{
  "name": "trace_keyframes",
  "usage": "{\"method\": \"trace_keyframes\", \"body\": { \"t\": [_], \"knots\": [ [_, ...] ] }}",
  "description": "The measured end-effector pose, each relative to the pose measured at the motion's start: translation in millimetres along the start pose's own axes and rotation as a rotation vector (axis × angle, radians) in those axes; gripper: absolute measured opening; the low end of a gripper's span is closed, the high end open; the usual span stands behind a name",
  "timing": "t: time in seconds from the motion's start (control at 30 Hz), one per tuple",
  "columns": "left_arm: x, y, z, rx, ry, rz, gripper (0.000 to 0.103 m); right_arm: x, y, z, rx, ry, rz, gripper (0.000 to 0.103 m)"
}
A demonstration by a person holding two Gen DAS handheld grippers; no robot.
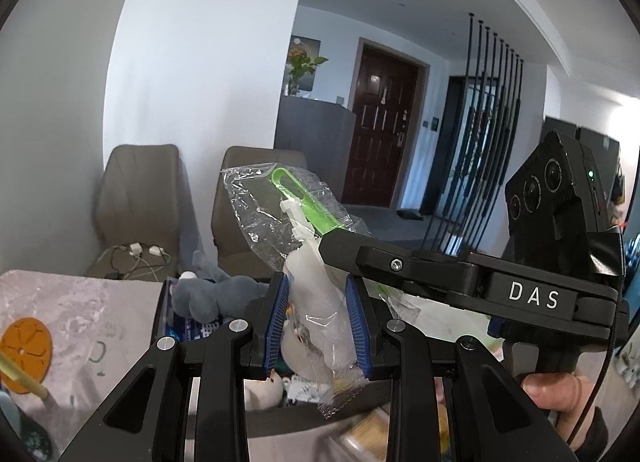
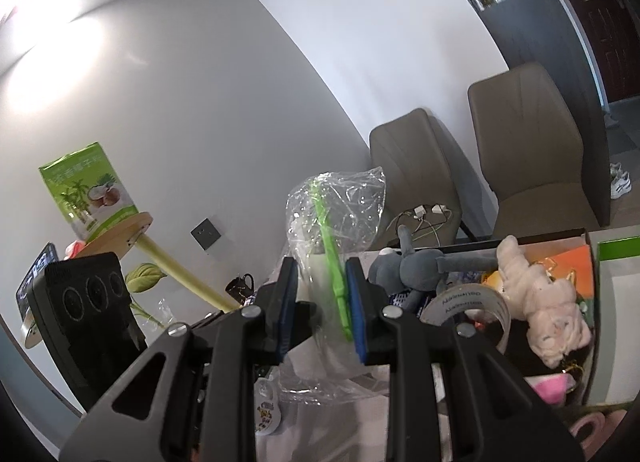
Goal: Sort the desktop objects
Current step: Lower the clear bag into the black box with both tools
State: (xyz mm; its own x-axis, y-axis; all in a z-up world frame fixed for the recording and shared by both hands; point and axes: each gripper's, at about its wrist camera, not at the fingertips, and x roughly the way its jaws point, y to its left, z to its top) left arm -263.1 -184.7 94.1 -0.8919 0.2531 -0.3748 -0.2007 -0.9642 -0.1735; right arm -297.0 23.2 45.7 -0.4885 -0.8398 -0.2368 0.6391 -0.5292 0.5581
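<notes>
At ten o'clock from my left tongs two brown chairs (image 1: 138, 198) stand side by side against the white wall (image 1: 200, 62), and the nearer seat carries a tangle of cables (image 1: 136, 258) with white plugs. Toward one o'clock I see a dark door (image 1: 380, 118), a plant (image 1: 302, 66) on a grey cabinet (image 1: 316, 126) to its left, and a row of black rods (image 1: 484, 134) to its right. From my right tongs, a wall socket (image 2: 206, 233) sits at eleven o'clock, and white shoes (image 2: 620, 182) lie on the floor at two o'clock.
</notes>
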Motion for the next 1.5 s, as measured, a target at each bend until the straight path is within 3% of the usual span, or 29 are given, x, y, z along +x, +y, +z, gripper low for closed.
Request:
{"method": "trace_keyframes", "body": {
  "t": [0.33,0.77,1.5],
  "knots": [
    [22.5,32.8,3.1,-0.043,0.001,0.01,0.03,42.8,-12.0,10.6,0.005,0.016,0.005,0.025],
    [52.8,64.8,-8.8,-0.076,0.074,0.017,0.03,87.0,-41.8,2.8,0.093,0.047,0.036,0.025],
    [79.5,95.8,-41.3,-0.093,0.238,0.1,0.03,137.3,-49.2,-25.7,0.055,0.208,-0.087,0.025]
  ]
}}
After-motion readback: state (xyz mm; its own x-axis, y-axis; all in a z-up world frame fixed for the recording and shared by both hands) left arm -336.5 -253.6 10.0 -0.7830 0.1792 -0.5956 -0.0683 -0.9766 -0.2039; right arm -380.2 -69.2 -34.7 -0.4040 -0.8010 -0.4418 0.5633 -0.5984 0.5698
